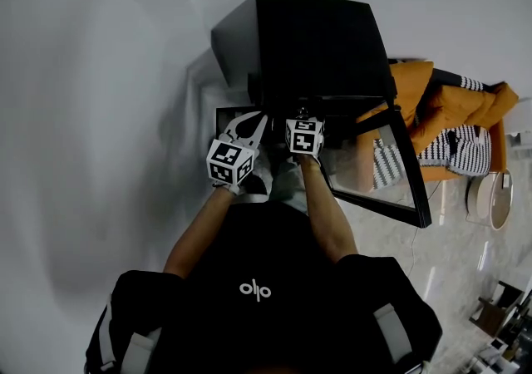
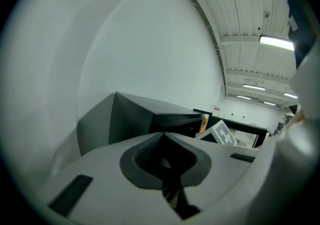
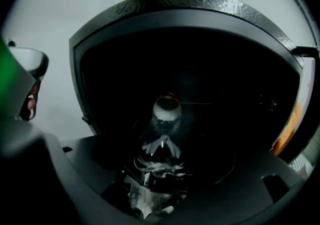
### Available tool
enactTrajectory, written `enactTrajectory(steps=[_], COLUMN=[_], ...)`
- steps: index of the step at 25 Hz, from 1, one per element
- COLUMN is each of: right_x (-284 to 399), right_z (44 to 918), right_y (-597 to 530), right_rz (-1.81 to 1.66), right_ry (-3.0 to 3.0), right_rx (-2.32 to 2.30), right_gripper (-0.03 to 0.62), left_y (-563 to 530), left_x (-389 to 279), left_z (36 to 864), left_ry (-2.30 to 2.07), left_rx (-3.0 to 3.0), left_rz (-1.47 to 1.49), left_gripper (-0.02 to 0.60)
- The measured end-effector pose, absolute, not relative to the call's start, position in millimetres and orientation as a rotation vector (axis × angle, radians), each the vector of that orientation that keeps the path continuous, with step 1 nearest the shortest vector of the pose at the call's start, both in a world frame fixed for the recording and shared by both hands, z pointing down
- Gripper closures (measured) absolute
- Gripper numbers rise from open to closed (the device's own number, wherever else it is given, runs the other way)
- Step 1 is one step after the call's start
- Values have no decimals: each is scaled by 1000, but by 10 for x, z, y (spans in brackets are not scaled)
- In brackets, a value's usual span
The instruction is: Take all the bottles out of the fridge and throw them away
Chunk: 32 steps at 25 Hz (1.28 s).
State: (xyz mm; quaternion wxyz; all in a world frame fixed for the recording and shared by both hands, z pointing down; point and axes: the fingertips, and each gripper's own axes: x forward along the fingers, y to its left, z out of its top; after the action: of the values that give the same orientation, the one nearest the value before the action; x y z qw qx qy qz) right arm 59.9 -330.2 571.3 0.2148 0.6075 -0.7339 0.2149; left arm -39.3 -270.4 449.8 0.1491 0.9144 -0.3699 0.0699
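While the left claw (image 2: 162, 135) is clenched on nothing outside, the right claw (image 3: 167, 161) gapes released around a clear plastic bottle (image 3: 162, 139) inside the black mini fridge (image 3: 200, 5); its glass door (image 1: 374, 166) hangs open.

Clear bottle (image 3: 164, 119) between spread claw (image 3: 167, 171), inside fridge (image 3: 190, 11).

The person wears a black short-sleeved top (image 1: 274, 314) with a small white logo (image 1: 255, 289) and grey straps (image 1: 391, 327) at the shoulders. The left gripper (image 1: 248, 121) and the right gripper (image 1: 303, 113) each carry a cube (image 1: 229, 163) of black-and-white square markers just behind the fingers. The left fingers (image 2: 100, 169) are pale grey shells with dark ribbed pads and narrow dark slots.
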Motion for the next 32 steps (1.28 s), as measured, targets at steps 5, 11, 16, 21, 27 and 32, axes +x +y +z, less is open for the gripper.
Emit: enactTrajectory(steps=[5, 11, 16, 21, 27, 32], right_x=[612, 710, 801, 900, 1147, 1415], right_z=[5693, 5607, 5512, 5411, 5217, 5120], right_y=[-3309, -3045, -2751, -2430, -1923, -1399], right_rz=[602, 602, 592, 572, 550, 524], right_ry=[-2032, -2031, -2066, -2111, -2177, -2223], right_rx=[1670, 1693, 1691, 1653, 1579, 1510], right_gripper=[275, 278, 278, 278, 278, 278], left_y=[-2699, -2564, -2400, -2212, -1758, -1256], left_x=[-453, -426, -360, -253, 54, 310], left_z=[4478, 4494, 4456, 4335, 4260, 4255], left_ry=[-1068, -1056, -1086, -1150, -1225, -1293], left_rx=[2620, 2617, 2617, 2607, 2566, 2518], left_rz=[196, 187, 177, 149, 131, 109], left_gripper=[574, 574, 574, 574, 574, 574])
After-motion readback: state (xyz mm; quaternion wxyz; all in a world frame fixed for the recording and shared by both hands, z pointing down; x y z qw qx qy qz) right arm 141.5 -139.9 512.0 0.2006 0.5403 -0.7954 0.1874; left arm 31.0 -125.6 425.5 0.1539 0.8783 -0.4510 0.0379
